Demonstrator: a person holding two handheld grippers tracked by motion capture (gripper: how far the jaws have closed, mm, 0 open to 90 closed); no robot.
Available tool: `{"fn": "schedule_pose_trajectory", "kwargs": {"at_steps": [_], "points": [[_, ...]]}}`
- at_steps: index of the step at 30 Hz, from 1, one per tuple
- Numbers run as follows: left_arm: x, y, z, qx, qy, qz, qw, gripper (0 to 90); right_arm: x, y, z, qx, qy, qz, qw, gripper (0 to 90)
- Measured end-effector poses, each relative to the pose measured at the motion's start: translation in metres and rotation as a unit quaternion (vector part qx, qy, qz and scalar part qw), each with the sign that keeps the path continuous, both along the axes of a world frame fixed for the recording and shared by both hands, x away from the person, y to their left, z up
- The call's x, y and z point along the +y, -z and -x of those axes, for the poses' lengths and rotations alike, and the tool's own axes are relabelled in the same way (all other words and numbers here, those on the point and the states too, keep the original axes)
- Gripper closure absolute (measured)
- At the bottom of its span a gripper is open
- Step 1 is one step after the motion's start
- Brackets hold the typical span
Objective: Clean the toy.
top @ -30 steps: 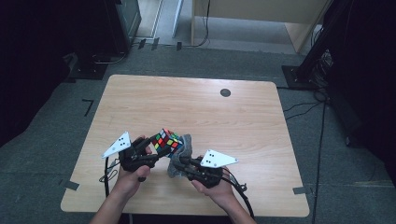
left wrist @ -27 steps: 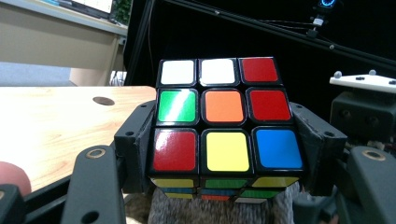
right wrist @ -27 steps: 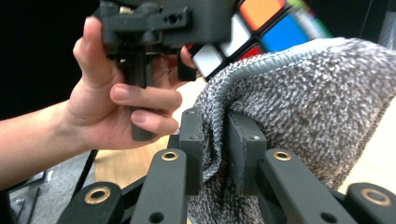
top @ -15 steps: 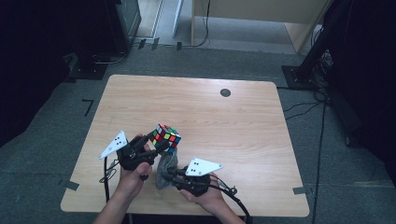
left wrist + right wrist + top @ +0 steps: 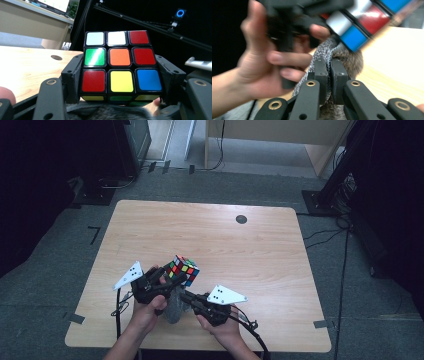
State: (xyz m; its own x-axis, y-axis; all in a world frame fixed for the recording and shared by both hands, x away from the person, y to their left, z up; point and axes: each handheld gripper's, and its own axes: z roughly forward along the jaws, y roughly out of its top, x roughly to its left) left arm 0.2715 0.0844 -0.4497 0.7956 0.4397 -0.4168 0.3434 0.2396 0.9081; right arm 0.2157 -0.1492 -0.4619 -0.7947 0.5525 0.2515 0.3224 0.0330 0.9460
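From the high view you get the whole layout: the puzzle cube [image 5: 182, 269] is held up just above the near left part of the desk [image 5: 260, 255], with a grey cloth [image 5: 175, 307] bunched under it between the two hands. The left gripper view gets you right up on the cube [image 5: 121, 66], so you can actually read the face: white, white, red on top, green, orange, red in the middle, red, yellow, blue at the bottom. The left tool [image 5: 120, 82] is clamped on the cube, one jaw on each side. The right gripper view is blurry, but it shows the right tool [image 5: 329, 75] pinched together on a fold of the cloth [image 5: 325, 53], just under the cube [image 5: 359, 22]. No brand or writing readable anywhere.
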Motion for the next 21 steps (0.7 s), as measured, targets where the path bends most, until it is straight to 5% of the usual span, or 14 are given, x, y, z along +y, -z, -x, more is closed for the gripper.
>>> {"fn": "schedule_pose_trajectory", "kwargs": {"at_steps": [8,16,21], "points": [[0.009,0.000,-0.003,0.002,-0.017,0.000,0.9999,33.9,-0.019,0.008,-0.012,0.038,0.076,-0.021,0.9962,86.9],[0.003,0.002,-0.002,0.004,-0.019,-0.020,0.9996,33.9,0.002,0.006,-0.001,0.021,0.008,-0.017,0.9996,86.9],[0.007,0.002,-0.004,0.006,-0.029,-0.016,0.9994,33.9,-0.007,-0.003,-0.001,0.013,0.021,-0.035,0.9991,87.1]]}}
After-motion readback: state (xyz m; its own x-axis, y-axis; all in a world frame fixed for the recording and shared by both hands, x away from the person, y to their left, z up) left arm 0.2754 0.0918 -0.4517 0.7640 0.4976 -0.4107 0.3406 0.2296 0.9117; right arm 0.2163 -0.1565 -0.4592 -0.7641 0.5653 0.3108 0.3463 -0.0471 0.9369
